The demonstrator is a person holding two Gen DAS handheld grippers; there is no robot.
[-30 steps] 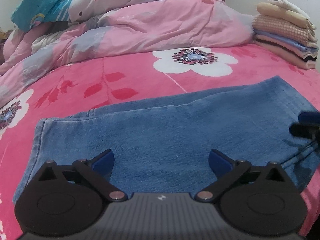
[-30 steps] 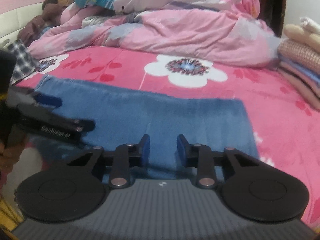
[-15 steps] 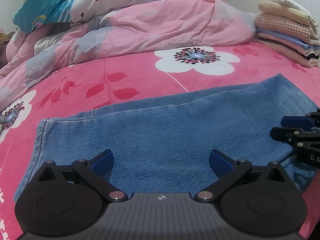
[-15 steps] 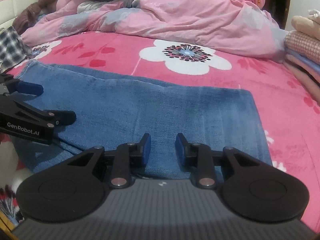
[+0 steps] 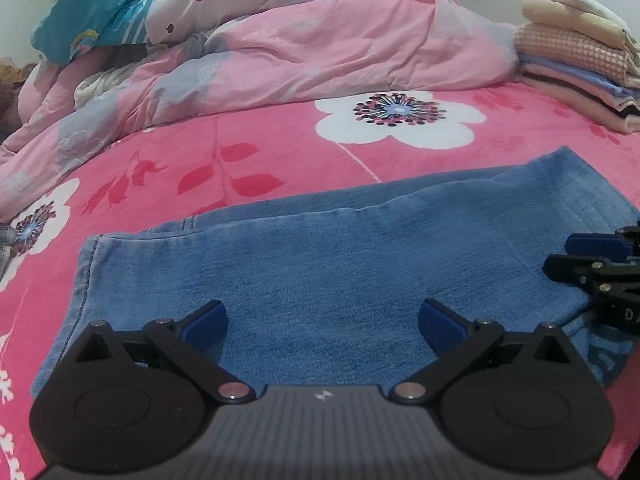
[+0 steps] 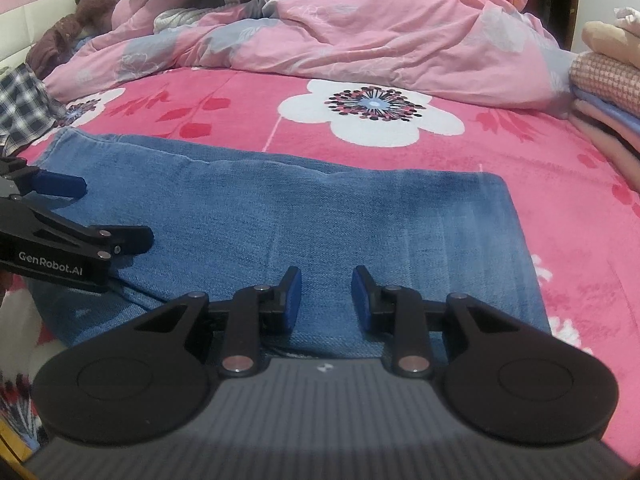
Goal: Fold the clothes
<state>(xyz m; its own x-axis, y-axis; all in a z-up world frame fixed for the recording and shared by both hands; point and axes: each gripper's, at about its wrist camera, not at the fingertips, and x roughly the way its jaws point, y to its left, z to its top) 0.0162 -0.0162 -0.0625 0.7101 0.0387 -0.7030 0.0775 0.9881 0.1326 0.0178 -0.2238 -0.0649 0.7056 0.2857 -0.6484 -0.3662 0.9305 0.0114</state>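
Observation:
Blue jeans lie folded into a flat rectangle on the pink flowered bedsheet. My left gripper hangs over the near edge of the jeans' left half, open wide, with only denim behind its blue pads. Over the near edge of the right half of the jeans, my right gripper stands with its jaws partly apart and nothing pinched between them. Each gripper shows in the other's view: the right gripper at the right edge, the left gripper at the left.
A stack of folded clothes stands at the back right of the bed. A crumpled pink duvet fills the back. A plaid cloth and a brown plush toy lie at the far left.
My right gripper has come down and closer to the jeans, and shows further in from the right edge of the left wrist view. The left gripper has kept still.

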